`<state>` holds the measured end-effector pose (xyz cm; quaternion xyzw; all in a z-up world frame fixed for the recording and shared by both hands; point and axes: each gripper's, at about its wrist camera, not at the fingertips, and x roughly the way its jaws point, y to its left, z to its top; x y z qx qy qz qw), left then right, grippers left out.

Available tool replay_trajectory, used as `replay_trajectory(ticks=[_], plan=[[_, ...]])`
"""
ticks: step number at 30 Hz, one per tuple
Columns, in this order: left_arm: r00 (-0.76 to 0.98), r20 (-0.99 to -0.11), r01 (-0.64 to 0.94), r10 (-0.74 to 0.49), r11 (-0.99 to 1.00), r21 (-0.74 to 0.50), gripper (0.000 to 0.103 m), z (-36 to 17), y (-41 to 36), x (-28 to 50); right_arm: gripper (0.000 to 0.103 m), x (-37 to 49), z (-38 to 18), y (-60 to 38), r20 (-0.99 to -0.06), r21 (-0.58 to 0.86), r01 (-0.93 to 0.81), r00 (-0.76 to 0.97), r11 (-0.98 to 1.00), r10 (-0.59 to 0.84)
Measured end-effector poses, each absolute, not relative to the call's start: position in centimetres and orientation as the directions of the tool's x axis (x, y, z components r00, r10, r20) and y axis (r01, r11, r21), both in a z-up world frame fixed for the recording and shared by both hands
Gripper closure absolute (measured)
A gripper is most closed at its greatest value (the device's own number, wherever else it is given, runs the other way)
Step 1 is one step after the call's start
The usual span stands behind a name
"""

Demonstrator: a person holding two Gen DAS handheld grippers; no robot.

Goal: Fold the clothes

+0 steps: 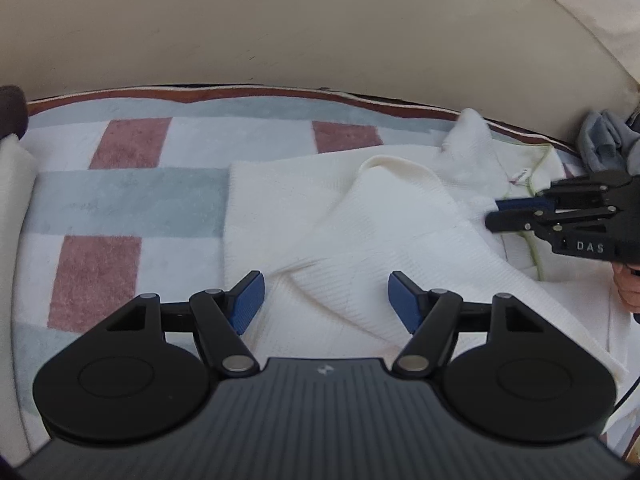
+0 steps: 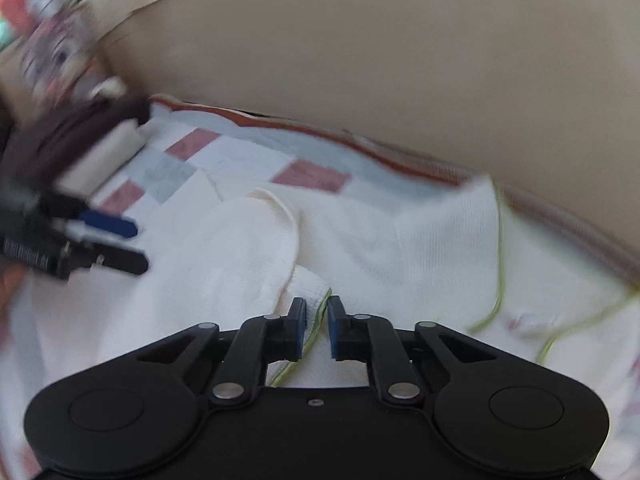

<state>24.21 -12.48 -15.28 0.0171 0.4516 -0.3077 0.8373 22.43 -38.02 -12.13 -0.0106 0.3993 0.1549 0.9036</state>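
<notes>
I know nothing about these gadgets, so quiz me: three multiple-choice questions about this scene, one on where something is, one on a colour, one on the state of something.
1. Where does the white garment lie?
A. on a checked blanket
B. on a wooden floor
C. in a basket

2. What colour are the pads of the left hand-held gripper?
A. red
B. blue
C. yellow

3. How do the jaws of the left hand-held gripper stand?
A. clamped on the garment
B. wide apart, holding nothing
C. shut on a sock

Answers:
1 A, the checked blanket with pink and grey-blue squares shows beneath and beside the garment.
2 B, both pads are dark blue.
3 B, there is a broad gap between the pads, with cloth only lying below them.
</notes>
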Motion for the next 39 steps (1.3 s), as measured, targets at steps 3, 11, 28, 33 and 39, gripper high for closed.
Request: replay_trajectory(ticks=[3, 11, 28, 33, 39], plan=[[0.385, -0.734, 0.614, -0.559, 0.749, -0.248, 0.050, -14.4, -13.1, 23.4, 0.094, 21.7, -11.4, -37.4, -0.687, 0.029, -0.317, 0.683, 0.948, 0.249], [0.466, -0.740, 0.654, -0.485, 0.752, -0.081, 0.045, -13.5, -16.1, 24.0, 0.094, 26.9, -10.0, -40.1, -0.714, -0.069, -0.136, 0.699, 0.988, 0.047], [0.332, -0.771, 0.781, -0.544, 0.617, -0.099, 0.029, -15.9, -19.4, 23.3, 0.059, 18.7, -8.6, -45.1, -0.712, 0.199, -0.061, 0.677, 0.978, 0.187], [0.295, -0.771, 0.770, -0.565, 0.618, -0.158, 0.028, -15.6, -20.9, 23.8, 0.059, 9.5, -8.2, -49.2, -0.708, 0.184, 0.085, 0.703, 0.979, 0.072], [0.195, -0.786, 0.581, -0.587, 0.714, -0.389, 0.028, -16.4, -22.3, 25.8, 0.058, 4.2, -9.0, -55.4, -0.743, 0.184, 0.274, 0.668, 0.944, -0.049]])
